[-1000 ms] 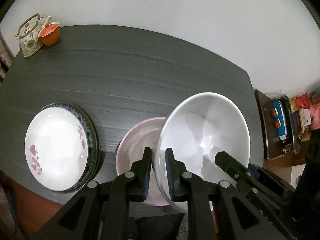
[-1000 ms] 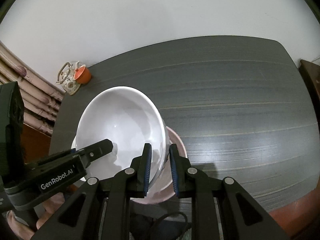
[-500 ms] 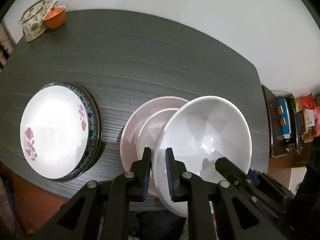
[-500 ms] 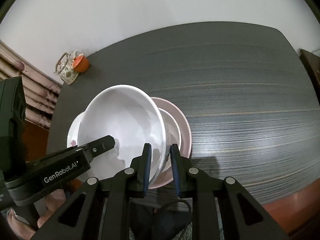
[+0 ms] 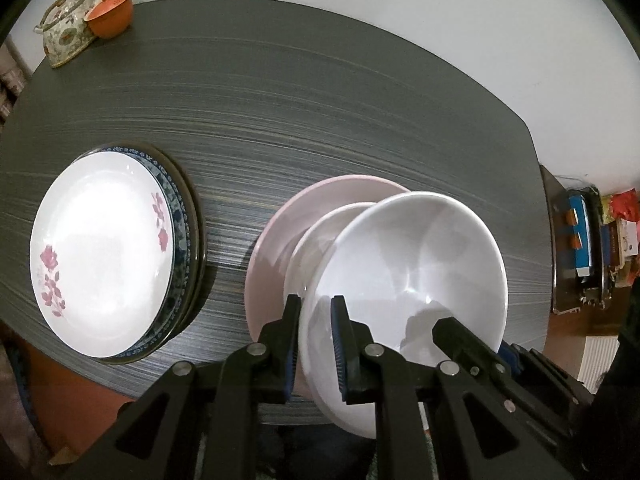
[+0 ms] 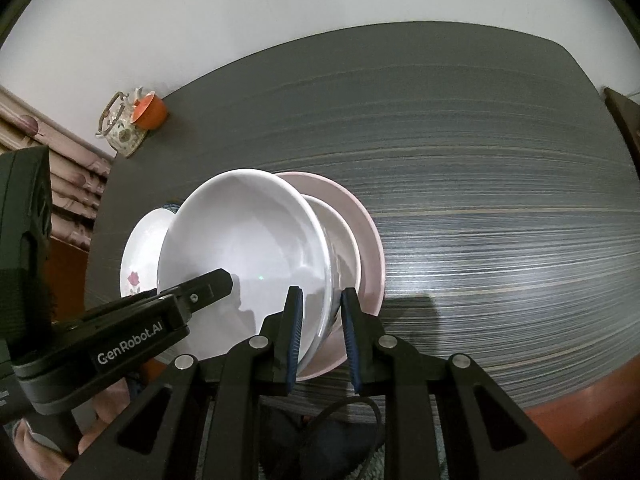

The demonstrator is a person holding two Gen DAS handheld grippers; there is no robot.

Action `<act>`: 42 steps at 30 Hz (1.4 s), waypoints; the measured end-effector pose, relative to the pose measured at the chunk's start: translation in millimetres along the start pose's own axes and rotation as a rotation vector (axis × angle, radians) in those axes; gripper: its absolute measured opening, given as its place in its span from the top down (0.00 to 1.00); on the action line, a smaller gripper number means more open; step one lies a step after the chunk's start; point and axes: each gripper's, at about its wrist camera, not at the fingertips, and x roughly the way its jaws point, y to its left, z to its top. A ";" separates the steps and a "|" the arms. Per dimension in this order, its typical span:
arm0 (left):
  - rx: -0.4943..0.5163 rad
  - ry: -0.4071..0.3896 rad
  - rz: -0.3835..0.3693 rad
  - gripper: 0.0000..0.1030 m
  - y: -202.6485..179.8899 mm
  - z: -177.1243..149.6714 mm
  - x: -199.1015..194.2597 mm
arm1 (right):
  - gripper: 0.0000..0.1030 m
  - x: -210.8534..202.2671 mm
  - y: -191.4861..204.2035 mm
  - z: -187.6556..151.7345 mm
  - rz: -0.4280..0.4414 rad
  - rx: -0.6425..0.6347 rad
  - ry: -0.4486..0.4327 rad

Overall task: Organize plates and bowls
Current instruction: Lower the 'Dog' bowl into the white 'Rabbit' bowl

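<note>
The dark worktop (image 5: 320, 92) is carrying stacked plates (image 5: 104, 256) at left; both the left tongs (image 5: 315, 320) and right tongs (image 6: 322, 312) are clenching the white bowl's (image 5: 416, 264) rim above the nested bowls (image 5: 320, 216), so it should be lowered level and centred.

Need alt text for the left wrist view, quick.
Both grippers, left and right, pinch opposite rims of a large white bowl above a smaller white bowl nested in a pink bowl; stacked plates sit left.

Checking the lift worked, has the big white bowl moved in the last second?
Yes. The big white bowl, gripped by both grippers, has risen off the pink bowl: a smaller white bowl now shows beneath it.
</note>
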 end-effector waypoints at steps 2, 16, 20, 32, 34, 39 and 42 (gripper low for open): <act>-0.002 0.004 0.002 0.86 -0.1 1.7 1.9 | 0.81 0.9 -0.7 0.0 -0.002 -0.002 0.002; 0.000 0.003 0.031 0.86 -2.1 4.7 5.1 | 0.80 8.2 -2.9 1.7 0.003 0.009 0.024; 0.008 -0.001 0.043 0.86 -3.9 3.4 4.3 | 0.80 10.1 -4.6 1.4 0.010 0.015 0.029; 0.036 -0.025 0.089 0.85 -9.2 3.2 5.0 | 0.79 13.9 -8.8 1.7 0.031 0.021 0.036; 0.037 -0.025 0.093 0.84 -8.4 4.1 5.2 | 0.77 14.1 -10.0 1.9 0.032 0.023 0.034; 0.030 -0.025 0.086 0.84 -5.9 3.0 4.7 | 0.72 11.5 -10.0 2.5 0.018 0.015 0.021; 0.034 -0.026 0.079 0.84 -5.4 1.9 2.4 | 0.72 10.3 -9.0 3.0 0.018 0.010 0.023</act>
